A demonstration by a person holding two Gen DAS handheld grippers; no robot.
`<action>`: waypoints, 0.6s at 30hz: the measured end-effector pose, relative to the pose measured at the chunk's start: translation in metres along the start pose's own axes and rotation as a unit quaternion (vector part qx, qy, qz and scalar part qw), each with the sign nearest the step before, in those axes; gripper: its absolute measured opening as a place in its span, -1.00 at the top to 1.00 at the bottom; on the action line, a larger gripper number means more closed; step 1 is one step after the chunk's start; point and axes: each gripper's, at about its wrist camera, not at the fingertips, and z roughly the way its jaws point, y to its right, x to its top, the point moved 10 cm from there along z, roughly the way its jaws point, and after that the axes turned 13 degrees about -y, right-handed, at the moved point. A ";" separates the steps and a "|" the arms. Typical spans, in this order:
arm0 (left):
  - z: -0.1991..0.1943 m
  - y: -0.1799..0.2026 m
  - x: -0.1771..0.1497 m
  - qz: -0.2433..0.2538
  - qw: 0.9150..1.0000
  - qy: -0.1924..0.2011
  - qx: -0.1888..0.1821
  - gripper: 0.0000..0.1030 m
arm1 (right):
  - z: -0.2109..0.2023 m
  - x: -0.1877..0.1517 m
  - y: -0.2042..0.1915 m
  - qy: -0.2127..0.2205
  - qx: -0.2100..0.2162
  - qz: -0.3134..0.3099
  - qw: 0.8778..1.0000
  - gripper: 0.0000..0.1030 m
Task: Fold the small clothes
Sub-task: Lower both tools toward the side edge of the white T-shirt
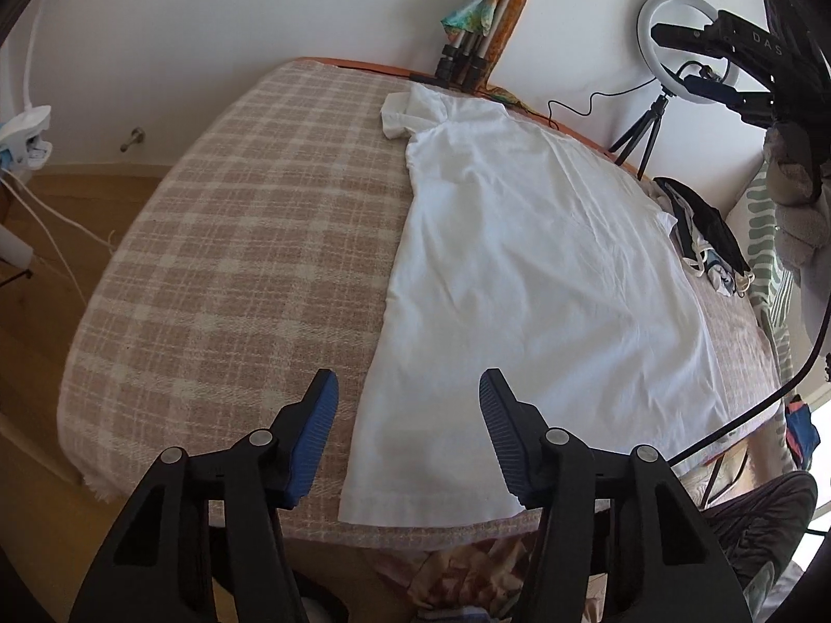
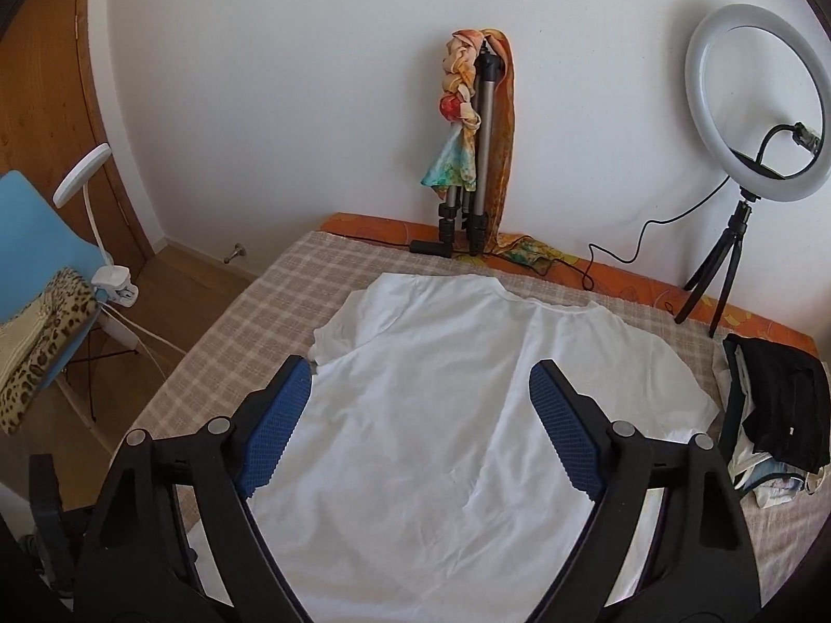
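Flat white t-shirt (image 1: 540,280) on plaid blanket (image 1: 233,259), left gripper (image 1: 409,389) spread over hem

Your right view cuts the shirt (image 2: 446,415) hem off at the bottom edge, and the gripper (image 2: 420,389) arms cover its lower sides. The clothes pile (image 2: 774,410) is clipped by the lens rim. In your left view, the stuff under the bed edge (image 1: 467,571) is unreadable.

Bed, checked blanket (image 1: 218,239); white T-shirt (image 2: 441,415) flat, clothes pile (image 2: 779,405) beside.
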 end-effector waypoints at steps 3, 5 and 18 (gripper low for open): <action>0.004 -0.006 -0.006 -0.013 1.000 -0.012 -0.015 0.10 | 0.024 0.021 -0.024 -0.027 0.042 0.005 0.999 -0.70; 0.005 -0.010 -0.008 -0.018 1.000 -0.017 -0.016 0.11 | 0.042 0.033 -0.040 -0.047 0.066 0.012 0.997 -0.58; 0.019 -0.020 -0.019 -0.031 0.998 -0.042 -0.044 0.46 | 0.180 0.078 -0.105 -0.147 0.091 0.010 0.985 -0.28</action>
